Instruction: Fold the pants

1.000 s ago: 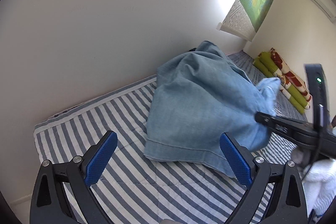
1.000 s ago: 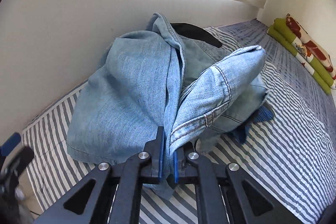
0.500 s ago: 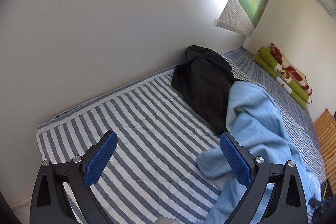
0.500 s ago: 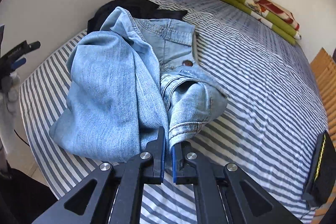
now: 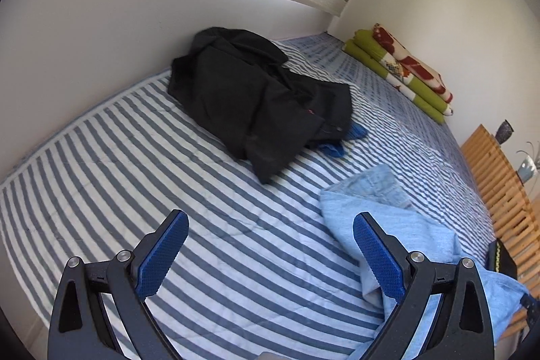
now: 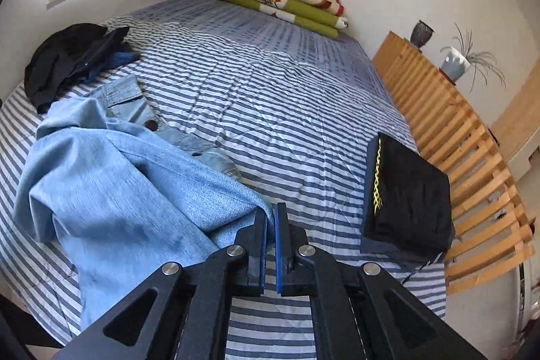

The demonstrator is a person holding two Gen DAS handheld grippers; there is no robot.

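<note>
Right tongs (image 6: 271, 225) clamped on a corner of the jeans (image 6: 128, 191); denim trails to the frame's left across the striped bed (image 6: 287, 110); left tongs (image 5: 270, 255) gape empty, jeans just lower right, nearest them.

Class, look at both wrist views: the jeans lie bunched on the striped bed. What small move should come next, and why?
Probably bring the open left gripper across to the waistband end of the jeans and pinch it. The right gripper is shut on one edge only, and the denim lies crumpled on the bed, so a second hold seems needed to spread it flat.
</note>
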